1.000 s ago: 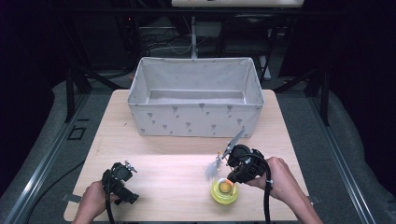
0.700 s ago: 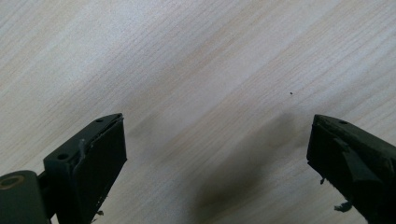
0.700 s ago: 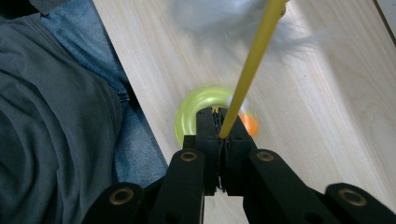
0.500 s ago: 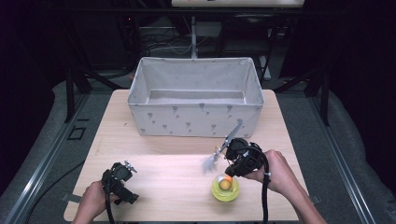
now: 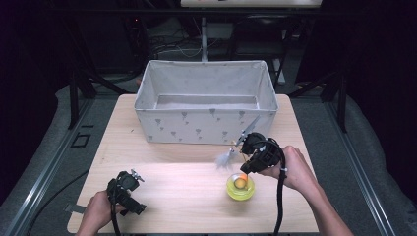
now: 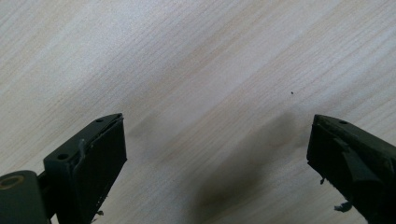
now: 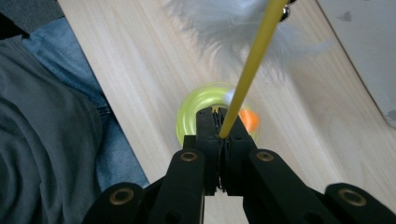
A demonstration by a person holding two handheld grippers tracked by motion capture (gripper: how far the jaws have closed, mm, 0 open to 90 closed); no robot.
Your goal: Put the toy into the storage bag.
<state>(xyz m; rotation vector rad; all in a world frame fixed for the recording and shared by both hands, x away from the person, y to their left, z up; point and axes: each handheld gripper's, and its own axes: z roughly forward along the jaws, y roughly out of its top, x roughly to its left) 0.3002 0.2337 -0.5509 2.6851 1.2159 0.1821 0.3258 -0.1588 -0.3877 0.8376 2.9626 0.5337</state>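
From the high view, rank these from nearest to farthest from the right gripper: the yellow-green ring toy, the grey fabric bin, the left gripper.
1. Yellow-green ring toy with an orange ball, just below the right gripper, towards the person.
2. Grey fabric bin, behind it, at the table's far side.
3. Left gripper, far across at the table's near left.
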